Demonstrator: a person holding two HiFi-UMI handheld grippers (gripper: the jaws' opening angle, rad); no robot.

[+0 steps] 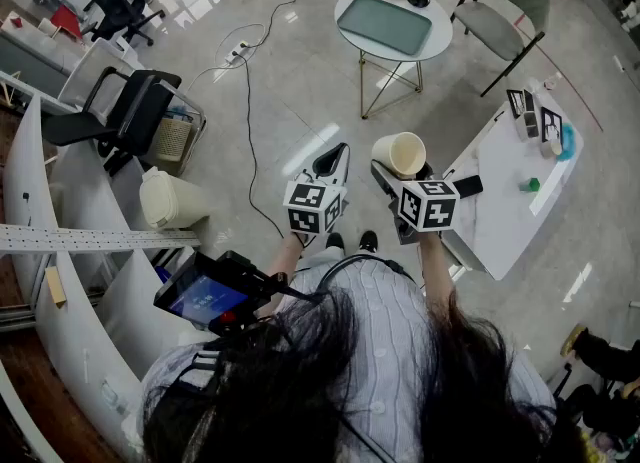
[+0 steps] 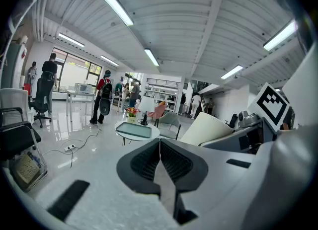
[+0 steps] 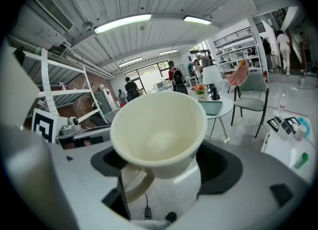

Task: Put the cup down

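cup [image 3: 158, 124] handle [image 3: 144, 187] clear in right gripper view, unseen in head view

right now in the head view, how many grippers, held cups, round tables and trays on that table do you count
grippers: 2 (left gripper, shut with nothing in it; right gripper, closed on the cup)
held cups: 1
round table: 1
tray on it: 1
total: 5

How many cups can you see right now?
1. The cream ceramic cup is gripped by the right tool, held in the air beside the white rectangular table. Small items on that table are unclear, so another may be hidden.
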